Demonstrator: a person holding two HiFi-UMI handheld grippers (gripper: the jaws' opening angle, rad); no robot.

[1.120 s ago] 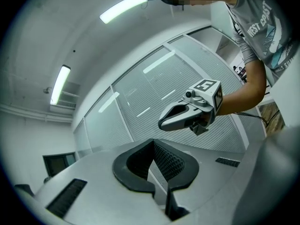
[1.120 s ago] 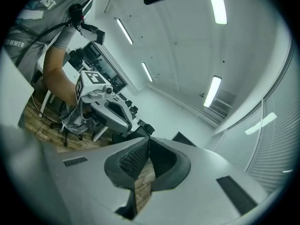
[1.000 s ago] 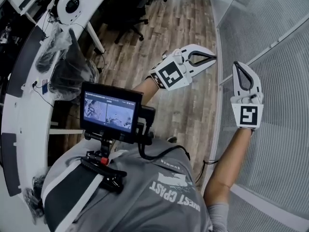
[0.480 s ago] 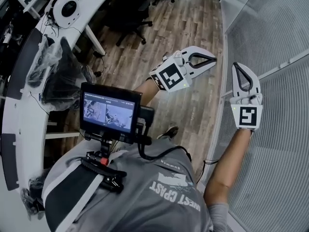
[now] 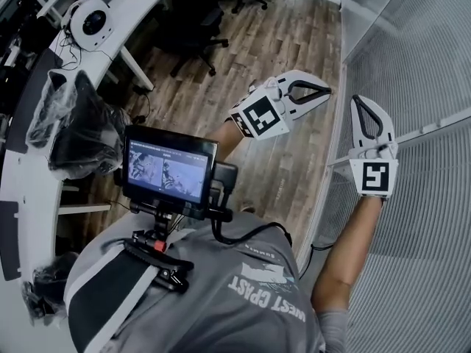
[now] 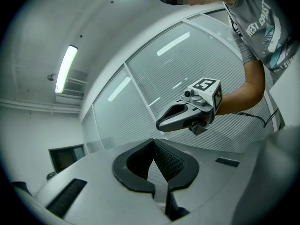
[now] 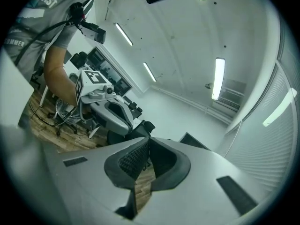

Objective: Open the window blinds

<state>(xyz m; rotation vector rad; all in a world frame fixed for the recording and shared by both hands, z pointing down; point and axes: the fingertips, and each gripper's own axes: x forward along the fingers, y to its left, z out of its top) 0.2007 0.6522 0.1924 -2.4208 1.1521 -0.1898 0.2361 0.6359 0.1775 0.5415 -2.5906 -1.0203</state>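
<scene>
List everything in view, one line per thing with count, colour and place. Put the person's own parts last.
slatted window blinds: several panels, pale grey, right side, slats closed
wood-plank floor: one, brown, centre
curved desk: one, white, left edge
office chair: at least one, black, top centre
round headset-like device: one, white, on the desk, top left
plastic-wrapped bundle: one, dark, left, by the desk
strip ceiling lights: several, white, overhead
chest-mounted screen: one, black, lower centre
grey T-shirt: one, bottom centre
left hand-held gripper: white, centre, shut, empty
right hand-held gripper: white, beside the blinds, shut, empty
</scene>
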